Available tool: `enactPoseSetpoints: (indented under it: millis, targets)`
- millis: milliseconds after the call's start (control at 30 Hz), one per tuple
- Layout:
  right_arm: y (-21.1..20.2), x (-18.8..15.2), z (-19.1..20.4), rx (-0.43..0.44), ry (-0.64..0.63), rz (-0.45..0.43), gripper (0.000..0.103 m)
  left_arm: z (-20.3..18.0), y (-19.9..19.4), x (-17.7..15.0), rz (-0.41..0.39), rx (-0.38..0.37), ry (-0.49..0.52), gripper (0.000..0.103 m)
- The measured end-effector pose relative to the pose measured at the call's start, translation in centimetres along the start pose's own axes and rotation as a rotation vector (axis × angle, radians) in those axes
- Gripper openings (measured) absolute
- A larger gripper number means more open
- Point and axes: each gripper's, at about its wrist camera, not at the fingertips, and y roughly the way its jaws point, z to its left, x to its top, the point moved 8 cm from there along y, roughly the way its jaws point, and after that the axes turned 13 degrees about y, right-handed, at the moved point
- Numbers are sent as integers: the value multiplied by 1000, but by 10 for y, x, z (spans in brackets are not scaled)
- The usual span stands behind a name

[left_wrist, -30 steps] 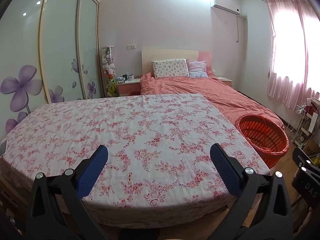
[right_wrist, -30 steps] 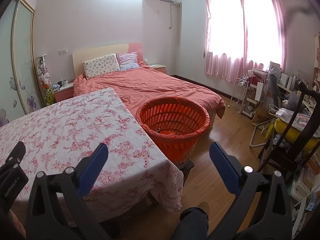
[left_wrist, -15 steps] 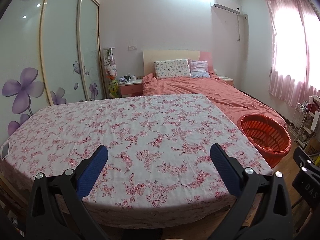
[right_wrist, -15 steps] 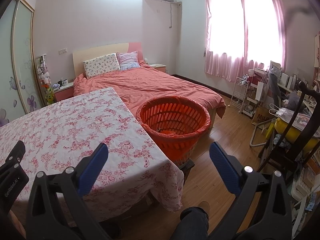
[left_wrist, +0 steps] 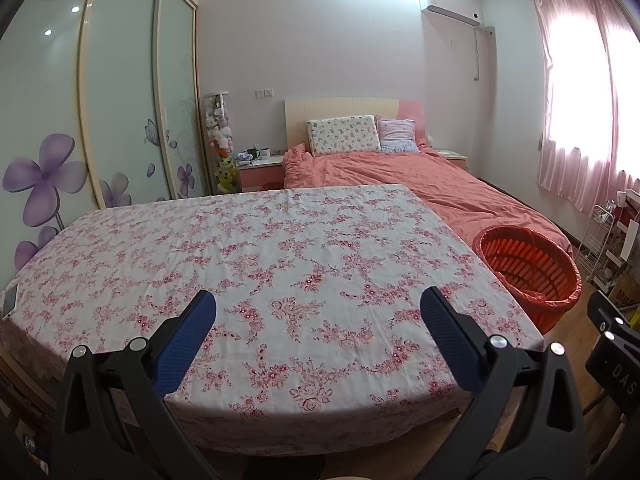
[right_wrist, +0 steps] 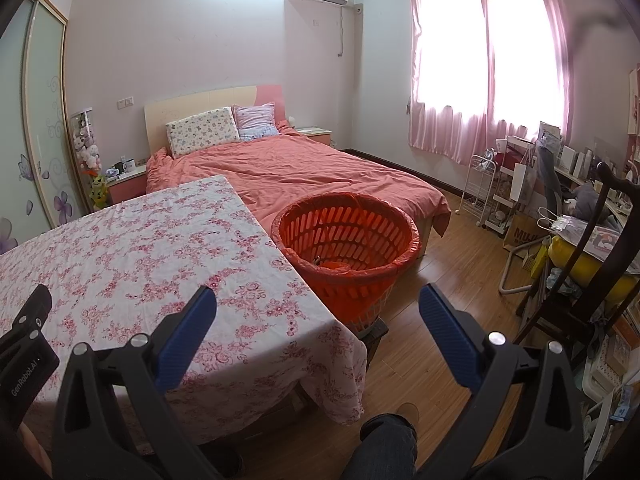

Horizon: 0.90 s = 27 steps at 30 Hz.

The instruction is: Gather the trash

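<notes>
An orange slatted basket lined with an orange bag stands on the floor at the right end of the table, with something small lying at its bottom. The basket also shows at the right in the left wrist view. My left gripper hangs open over the near edge of the floral tablecloth, nothing between its blue pads. My right gripper is open too, above the table's right corner and short of the basket. No loose trash shows on the cloth.
A bed with a salmon cover lies behind the table and basket. Sliding wardrobe doors stand on the left. A white wire rack, a dark chair and clutter fill the right side. A person's knee shows below. A phone lies at the table's left edge.
The left wrist view has drifted slightly up and left, so the basket sits a little lower right. The right gripper has hardly moved. Both stay open.
</notes>
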Motion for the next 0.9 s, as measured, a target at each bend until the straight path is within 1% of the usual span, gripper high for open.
enactPoseSetpoints:
  millis: [900]
  targets:
    - [0,0,0,0,-2,0,99,-2,0,-1,7,-7,1,101]
